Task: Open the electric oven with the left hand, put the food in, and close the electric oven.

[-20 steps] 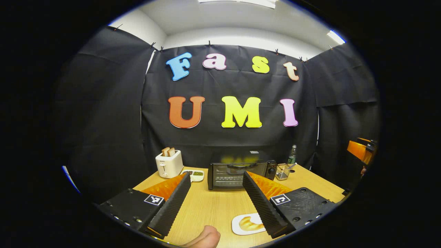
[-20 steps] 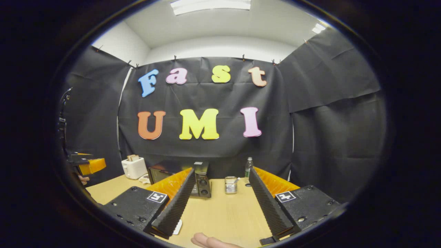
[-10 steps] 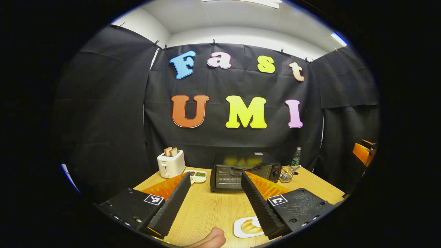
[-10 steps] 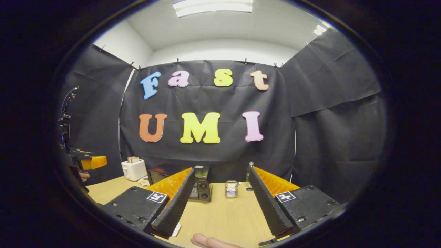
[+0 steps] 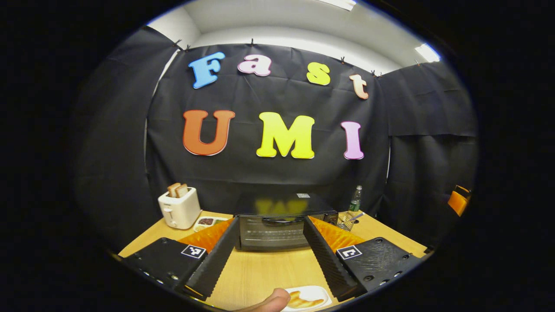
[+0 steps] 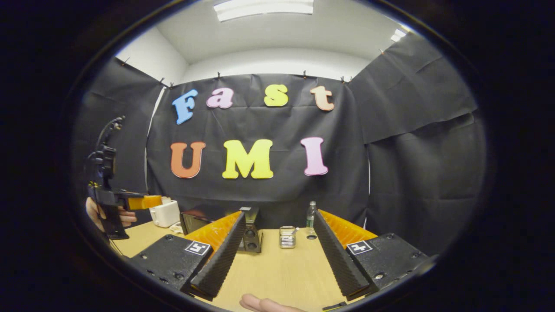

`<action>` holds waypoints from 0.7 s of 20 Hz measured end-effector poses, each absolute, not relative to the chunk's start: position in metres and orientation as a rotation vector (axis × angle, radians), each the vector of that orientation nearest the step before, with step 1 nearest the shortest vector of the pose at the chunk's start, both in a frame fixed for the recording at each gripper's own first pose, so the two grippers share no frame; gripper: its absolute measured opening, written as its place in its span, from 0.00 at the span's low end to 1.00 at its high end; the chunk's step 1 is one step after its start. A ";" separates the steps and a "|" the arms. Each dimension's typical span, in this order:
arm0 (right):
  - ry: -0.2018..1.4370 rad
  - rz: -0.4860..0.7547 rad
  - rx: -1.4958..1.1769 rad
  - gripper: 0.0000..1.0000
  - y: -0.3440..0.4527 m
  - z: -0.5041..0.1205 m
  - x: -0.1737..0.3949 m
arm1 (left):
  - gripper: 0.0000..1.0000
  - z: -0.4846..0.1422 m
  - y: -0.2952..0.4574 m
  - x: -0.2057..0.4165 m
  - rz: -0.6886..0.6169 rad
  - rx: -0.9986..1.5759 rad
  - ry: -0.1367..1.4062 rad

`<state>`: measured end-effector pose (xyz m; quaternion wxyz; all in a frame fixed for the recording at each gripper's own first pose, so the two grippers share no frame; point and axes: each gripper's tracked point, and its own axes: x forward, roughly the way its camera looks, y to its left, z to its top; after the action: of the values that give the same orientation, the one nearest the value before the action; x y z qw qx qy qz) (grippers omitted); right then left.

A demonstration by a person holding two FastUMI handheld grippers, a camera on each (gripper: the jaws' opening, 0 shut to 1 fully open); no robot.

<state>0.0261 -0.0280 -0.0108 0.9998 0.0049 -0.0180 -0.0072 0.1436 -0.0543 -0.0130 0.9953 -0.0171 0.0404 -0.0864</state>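
Facing the closed oven (image 5: 274,225), left tool (image 5: 265,253) spread wide, empty.
Left gripper view catches the croissant plate (image 5: 306,298) bottom centre; right gripper view has right tool (image 6: 275,255) wide over bare tabletop (image 6: 277,268).

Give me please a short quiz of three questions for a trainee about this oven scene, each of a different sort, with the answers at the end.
1. True or false: the oven door is already open.
2. What lies on the white plate near the left gripper? A) croissant-like pastry B) an apple C) a spoon
3. Fill in: the toaster holds two slices of ____.

Key:
1. False; the door is closed, its handle untouched between the open fingers.
2. A; the pastry is golden.
3. Toast.
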 end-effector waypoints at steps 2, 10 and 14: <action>-0.031 -0.036 0.016 0.98 -0.039 -0.017 0.027 | 0.94 -0.020 -0.059 0.181 -0.173 -0.004 0.104; -0.003 -0.009 0.046 0.98 -0.053 -0.045 0.039 | 0.94 -0.072 -0.098 0.292 -0.178 -0.016 0.271; 0.005 -0.019 0.023 0.98 -0.060 -0.054 0.039 | 0.94 -0.100 -0.112 0.312 -0.169 -0.007 0.324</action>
<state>0.0394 -0.0601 -0.0539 0.9999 0.0113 0.0023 -0.0093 0.3121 -0.1115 -0.0996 0.9833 -0.0034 0.1611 -0.0840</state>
